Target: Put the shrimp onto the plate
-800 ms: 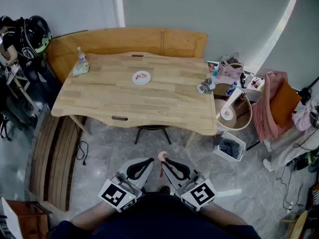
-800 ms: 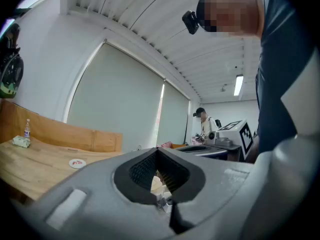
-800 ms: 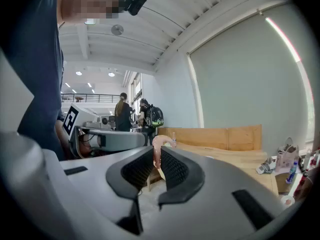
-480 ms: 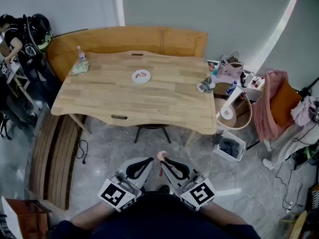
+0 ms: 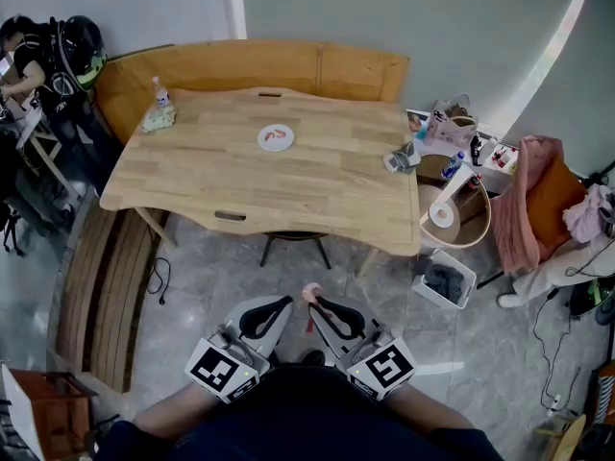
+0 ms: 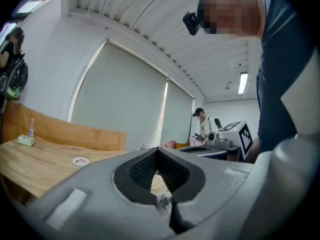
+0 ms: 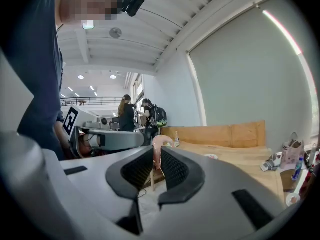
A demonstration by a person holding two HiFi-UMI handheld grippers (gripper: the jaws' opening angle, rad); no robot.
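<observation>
I hold both grippers low over the grey tile floor (image 5: 384, 296), well short of the wooden table (image 5: 327, 190). The right gripper (image 7: 156, 156) is clenched on a pink shrimp (image 7: 160, 143), whose curled end pokes up past the jaw tips. The left gripper (image 6: 158, 151) has its jaws pressed together at the tips with nothing between them, and it sits just beside the right one. A white plate (image 5: 262, 142) lies well in from every table edge, a little toward the far side, with red-and-white pieces on it that look like shrimp. The tabletop around the plate is bare wood. A bottle (image 5: 160, 93) and a packet (image 5: 158, 119) stand near the far left corner, and a small cluster of objects (image 5: 397, 160) sits at the right edge. A wooden bench (image 5: 288, 65) backs the far side and runs down the left. A black stool (image 5: 292, 241) stands under the near edge, while a white bin (image 5: 443, 280) and a round side table (image 5: 452, 221) crowd the right corner
</observation>
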